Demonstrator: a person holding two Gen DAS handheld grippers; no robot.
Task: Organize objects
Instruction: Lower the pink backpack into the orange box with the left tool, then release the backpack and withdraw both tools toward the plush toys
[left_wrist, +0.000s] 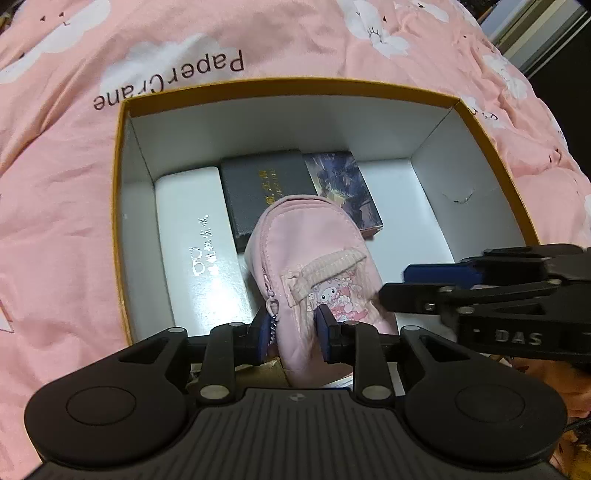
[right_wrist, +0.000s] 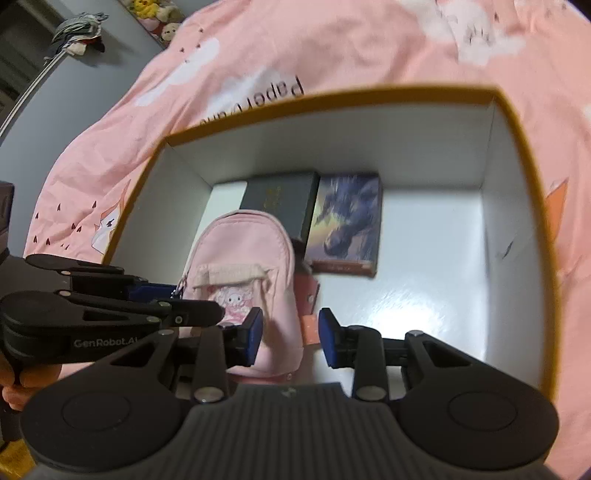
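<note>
Your left gripper (left_wrist: 291, 328) has its jaws around the pink pouch (left_wrist: 314, 258), lowering it into the box (left_wrist: 288, 86) ahead. I cannot tell if they pinch. Your right gripper (right_wrist: 290, 338) stands open beside it.

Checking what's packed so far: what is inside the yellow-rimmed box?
A white case, a dark grey booklet, a horse-picture card box and the pink mini backpack. Whatever lies under the backpack is hidden.
</note>
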